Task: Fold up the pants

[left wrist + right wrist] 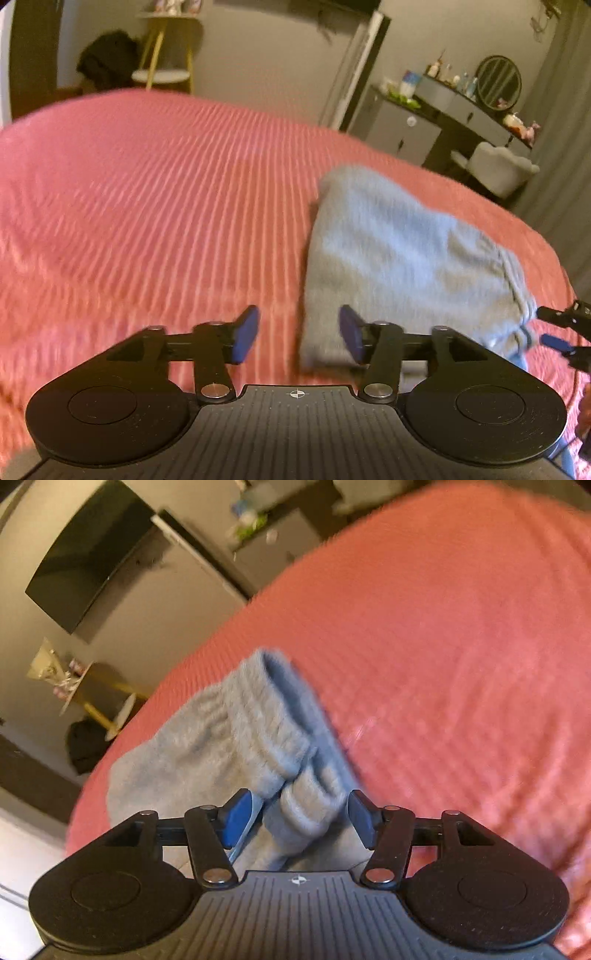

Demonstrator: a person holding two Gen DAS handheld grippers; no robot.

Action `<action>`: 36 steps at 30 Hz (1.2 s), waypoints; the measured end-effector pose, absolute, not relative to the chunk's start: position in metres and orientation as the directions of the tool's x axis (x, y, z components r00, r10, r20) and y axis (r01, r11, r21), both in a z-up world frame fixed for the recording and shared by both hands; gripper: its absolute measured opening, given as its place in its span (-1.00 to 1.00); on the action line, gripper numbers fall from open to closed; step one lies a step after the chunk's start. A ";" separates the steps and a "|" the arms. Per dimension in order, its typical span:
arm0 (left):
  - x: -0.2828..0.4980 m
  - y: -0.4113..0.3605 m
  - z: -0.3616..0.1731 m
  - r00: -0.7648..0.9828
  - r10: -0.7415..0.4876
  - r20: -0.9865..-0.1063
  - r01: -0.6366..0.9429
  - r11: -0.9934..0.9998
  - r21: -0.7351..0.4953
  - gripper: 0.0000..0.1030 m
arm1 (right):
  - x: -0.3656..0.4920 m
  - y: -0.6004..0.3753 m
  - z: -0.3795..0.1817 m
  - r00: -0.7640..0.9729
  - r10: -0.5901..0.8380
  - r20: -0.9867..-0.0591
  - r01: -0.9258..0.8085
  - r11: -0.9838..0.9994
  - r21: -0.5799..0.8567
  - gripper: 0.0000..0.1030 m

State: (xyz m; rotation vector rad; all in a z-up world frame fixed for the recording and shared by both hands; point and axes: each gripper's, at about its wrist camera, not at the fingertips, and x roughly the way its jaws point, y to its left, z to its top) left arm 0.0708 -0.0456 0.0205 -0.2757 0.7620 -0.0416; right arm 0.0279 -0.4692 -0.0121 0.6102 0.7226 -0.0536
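Grey sweatpants (402, 258) lie folded in a compact bundle on the pink ribbed bedspread (166, 192). My left gripper (298, 336) is open and empty, its right finger over the bundle's near left corner. In the right wrist view the pants (229, 734) show their ribbed waistband (269, 723) and a drawstring. My right gripper (300, 818) is open, with the waistband's near end between its fingers, not clamped. The right gripper's tips also show at the right edge of the left wrist view (557, 328), at the waistband end.
The bed's far edge (258, 107) curves across the view. Beyond it stand a grey dresser (436, 122) with a round mirror, a white chair (498, 166), a small side table (162, 74) and a wall TV (92, 561).
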 end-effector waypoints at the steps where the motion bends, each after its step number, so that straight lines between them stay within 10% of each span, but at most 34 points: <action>1: 0.081 -0.050 0.024 0.731 -0.130 -0.670 -0.054 0.968 -0.247 0.12 | 0.027 -0.462 -0.005 0.783 0.123 -0.610 0.225 0.858 0.462 0.13; 6: 0.137 -0.090 0.034 0.739 -0.109 -0.664 -0.006 0.986 -0.169 0.12 | 0.040 -0.412 0.010 0.867 0.042 -0.496 0.070 0.977 0.204 0.11; 9: 0.168 -0.115 0.032 0.732 -0.067 -0.678 0.020 0.997 -0.076 0.12 | 0.064 -0.401 -0.024 0.792 -0.038 -0.610 0.113 0.990 0.086 0.11; 21: 0.254 -0.146 -0.018 0.613 0.062 -0.788 0.029 0.994 0.101 0.17 | 0.088 -0.473 -0.071 0.709 0.210 -0.673 0.243 0.824 0.512 0.64; 24: 0.257 -0.133 -0.023 0.589 0.057 -0.806 -0.030 0.998 0.049 0.46 | 0.094 -0.477 -0.078 0.703 0.235 -0.671 0.234 0.815 0.531 0.74; 36: 0.137 -0.080 -0.024 0.557 -0.117 -0.822 -0.034 0.986 -0.163 0.42 | 0.077 -0.489 -0.089 0.704 0.313 -0.637 0.228 0.750 0.621 0.92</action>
